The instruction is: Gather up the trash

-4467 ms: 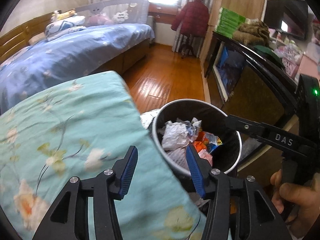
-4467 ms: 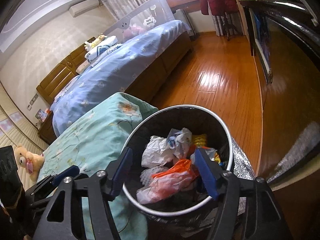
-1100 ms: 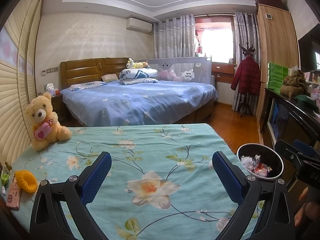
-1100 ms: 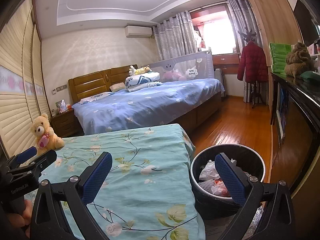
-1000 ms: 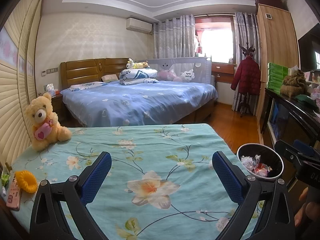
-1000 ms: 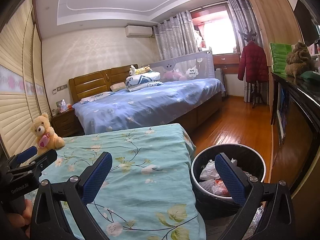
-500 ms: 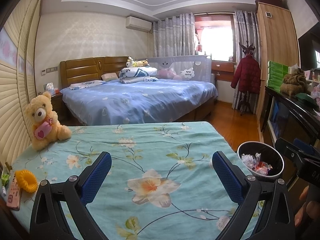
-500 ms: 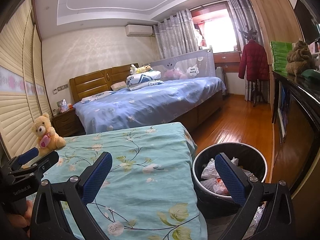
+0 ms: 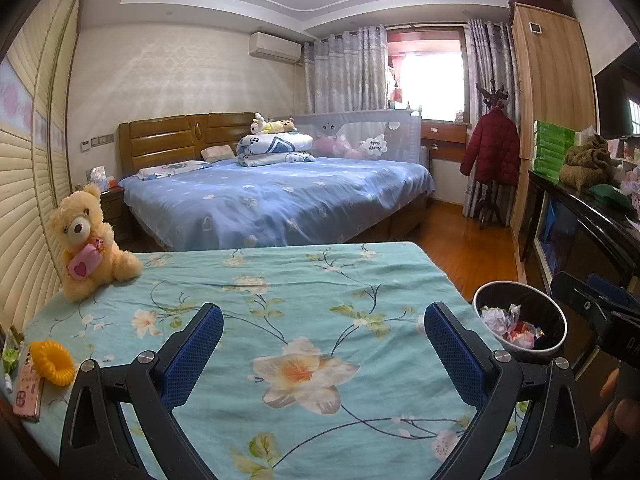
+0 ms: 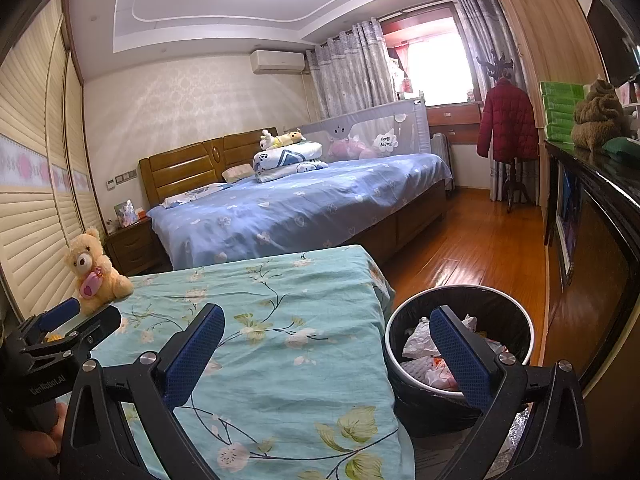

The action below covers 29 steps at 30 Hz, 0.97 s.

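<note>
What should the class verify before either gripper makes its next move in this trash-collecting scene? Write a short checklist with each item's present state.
1. Left gripper open and holding nothing: ok.
2. Right gripper open and holding nothing: ok.
3. Trash bin upright beside the floral bedcover: ok.
4. Room left in the bin above the crumpled trash: ok, the wall rises above it.
5. Loose trash left on the bedcover: cannot tell; only a teddy bear, a yellow ring and a phone show clearly.
</note>
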Available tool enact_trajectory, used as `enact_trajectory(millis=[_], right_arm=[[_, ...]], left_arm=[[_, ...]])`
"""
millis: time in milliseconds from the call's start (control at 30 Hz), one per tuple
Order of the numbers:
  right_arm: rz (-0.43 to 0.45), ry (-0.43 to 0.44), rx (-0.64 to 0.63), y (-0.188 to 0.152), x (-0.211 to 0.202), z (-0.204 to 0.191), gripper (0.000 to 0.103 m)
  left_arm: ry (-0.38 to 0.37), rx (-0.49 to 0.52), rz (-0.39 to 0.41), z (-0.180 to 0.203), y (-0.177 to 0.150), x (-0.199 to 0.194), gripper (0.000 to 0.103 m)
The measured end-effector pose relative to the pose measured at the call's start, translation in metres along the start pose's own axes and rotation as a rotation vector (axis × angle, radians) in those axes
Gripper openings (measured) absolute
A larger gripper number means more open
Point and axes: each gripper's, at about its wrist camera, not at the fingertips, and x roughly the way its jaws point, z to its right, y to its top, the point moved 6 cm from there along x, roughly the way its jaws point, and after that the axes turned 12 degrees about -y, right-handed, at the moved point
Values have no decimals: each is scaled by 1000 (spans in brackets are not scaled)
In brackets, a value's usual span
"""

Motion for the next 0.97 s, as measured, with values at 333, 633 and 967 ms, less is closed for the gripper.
enact_trajectory(millis=[333, 633, 967], right_arm=[[-5, 6, 0, 1, -1, -3, 103], [-12, 12, -2, 0, 0, -8, 103], [-54, 25, -3, -6, 10, -16, 103]], left_arm=[[-2, 2, -1, 0, 0, 0, 102], [-3, 3, -7, -6, -1, 1, 102], [-3, -21, -31, -18, -3, 8, 102]])
